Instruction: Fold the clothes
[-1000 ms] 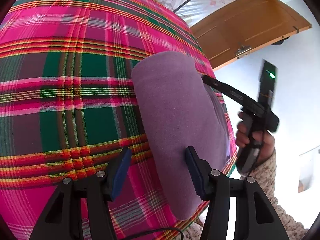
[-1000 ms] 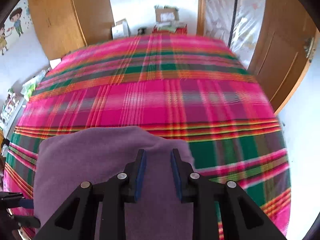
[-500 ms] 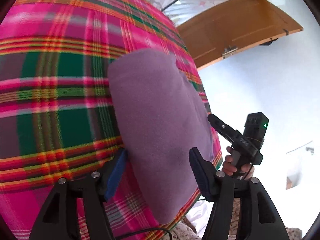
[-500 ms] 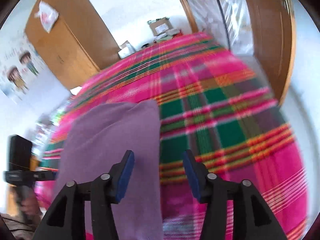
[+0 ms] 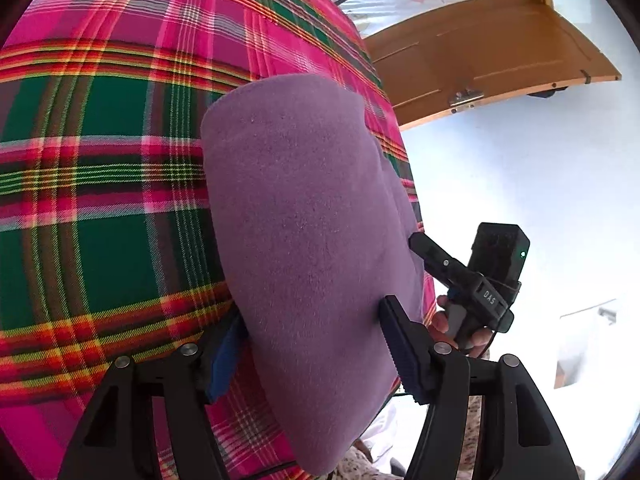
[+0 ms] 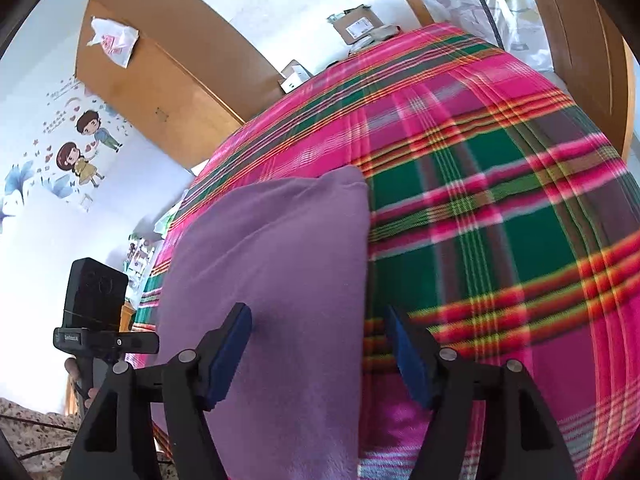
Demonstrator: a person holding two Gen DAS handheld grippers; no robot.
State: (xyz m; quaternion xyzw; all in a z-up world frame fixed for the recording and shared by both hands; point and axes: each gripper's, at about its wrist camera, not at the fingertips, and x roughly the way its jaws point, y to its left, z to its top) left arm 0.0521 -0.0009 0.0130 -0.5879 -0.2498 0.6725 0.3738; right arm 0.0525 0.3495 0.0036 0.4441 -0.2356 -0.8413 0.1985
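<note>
A folded purple cloth [image 5: 312, 240] lies flat on the pink and green plaid bed cover [image 5: 100, 200]. My left gripper [image 5: 314, 344] stands open astride the cloth's near end; its left pad [image 5: 226, 354] is partly hidden behind the cloth's edge, and the pads do not press on it. In the right wrist view the same cloth [image 6: 272, 280] shows. My right gripper [image 6: 318, 344] hangs over the cloth's right edge with its jaws opening, cloth beneath them, pads clear of it. A hand [image 5: 444, 320] holds the right gripper beside the bed.
A wooden door [image 5: 480, 48] stands open beyond the bed's right edge. A wooden wardrobe [image 6: 160, 72] and cardboard boxes [image 6: 356, 26] are past the bed's far end. The plaid cover [image 6: 500, 220] stretches wide to the cloth's right.
My right gripper's jaws went from nearly closed over the cloth to wide apart, and it swung round to the cloth's side. The left jaws widened a little. The cloth stayed flat.
</note>
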